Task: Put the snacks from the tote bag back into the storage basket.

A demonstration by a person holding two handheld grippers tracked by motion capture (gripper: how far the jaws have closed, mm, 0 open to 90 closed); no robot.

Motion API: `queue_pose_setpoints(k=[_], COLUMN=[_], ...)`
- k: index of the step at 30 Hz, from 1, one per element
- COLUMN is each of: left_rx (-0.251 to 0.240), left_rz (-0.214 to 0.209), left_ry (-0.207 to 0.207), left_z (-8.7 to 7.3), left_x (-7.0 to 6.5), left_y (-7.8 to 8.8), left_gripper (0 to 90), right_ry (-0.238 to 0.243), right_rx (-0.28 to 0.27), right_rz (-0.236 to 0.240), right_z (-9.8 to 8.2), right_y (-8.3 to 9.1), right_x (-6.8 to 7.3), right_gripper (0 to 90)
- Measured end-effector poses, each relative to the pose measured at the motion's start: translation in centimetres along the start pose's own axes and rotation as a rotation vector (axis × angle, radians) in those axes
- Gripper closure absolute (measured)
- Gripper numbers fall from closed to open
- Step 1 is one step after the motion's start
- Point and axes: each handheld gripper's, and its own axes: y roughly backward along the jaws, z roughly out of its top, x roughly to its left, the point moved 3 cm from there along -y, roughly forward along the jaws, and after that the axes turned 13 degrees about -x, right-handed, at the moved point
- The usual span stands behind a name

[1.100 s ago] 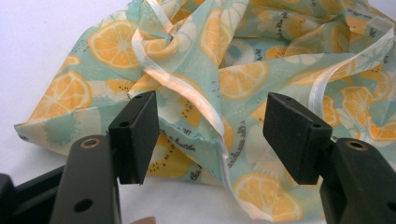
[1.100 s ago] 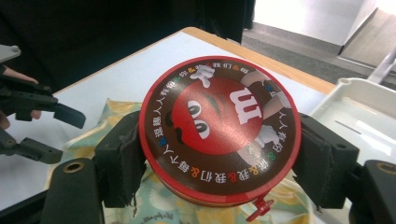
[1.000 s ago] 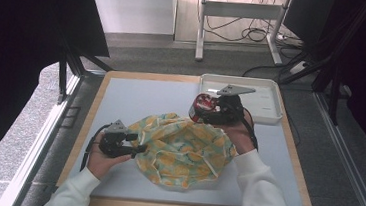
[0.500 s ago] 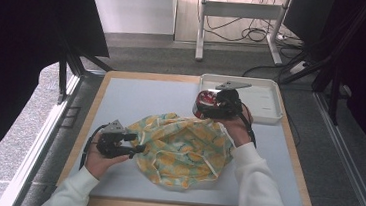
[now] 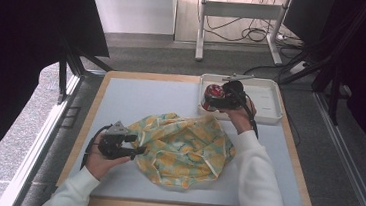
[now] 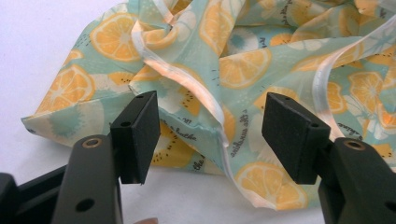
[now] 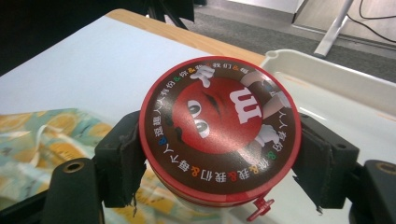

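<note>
Your right gripper (image 7: 219, 158) is clamping the round red candy tin (image 7: 219, 130) between its 2 jaws, holding it over the near-left corner of the white tray (image 5: 267, 98). Your left gripper (image 6: 210, 135) is sitting with jaws spread wide at the left edge of the lemon-print bag (image 5: 184, 148), which is lying crumpled mid-table.

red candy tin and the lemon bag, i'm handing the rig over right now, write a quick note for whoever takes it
Right gripper: shut on the round red candy tin, held at the left edge of the white tray, above the table.
Left gripper: open, jaws on either side of a fold at the edge of the lemon-print bag, not clamping it.
The bag lies crumpled in the middle of the table.
Done: tin is out of the bag and in hand.
Left, likely: set the tin down in the tray, release, then deal with the bag.
</note>
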Motion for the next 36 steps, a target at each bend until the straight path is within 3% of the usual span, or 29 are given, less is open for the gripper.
queue_pose_setpoints(k=[6, 17, 26, 36], left_rx=[0.009, 0.010, 0.014, 0.018], left_rz=[0.001, 0.006, 0.007, 0.007], left_ry=[0.001, 0.009, 0.012, 0.012], left_z=[-0.1, -0.2, -0.3, -0.4], left_x=[0.1, 0.2, 0.4, 0.5], left_y=[-0.2, -0.2, -0.3, -0.5], left_gripper=[37.0, 36.9, 36.4, 36.0], right_ry=[-0.016, -0.015, -0.031, -0.027], right_rx=[-0.011, 0.025, 0.056, 0.088], right_rz=[-0.013, -0.047, -0.112, -0.114], right_z=[0.2, -0.3, -0.8, -1.9], right_y=[-0.4, -2.4, -4.1, -5.4], right_x=[-1.2, -2.6, -4.2, -4.4], right_gripper=[26.1, 26.0, 26.0, 26.0])
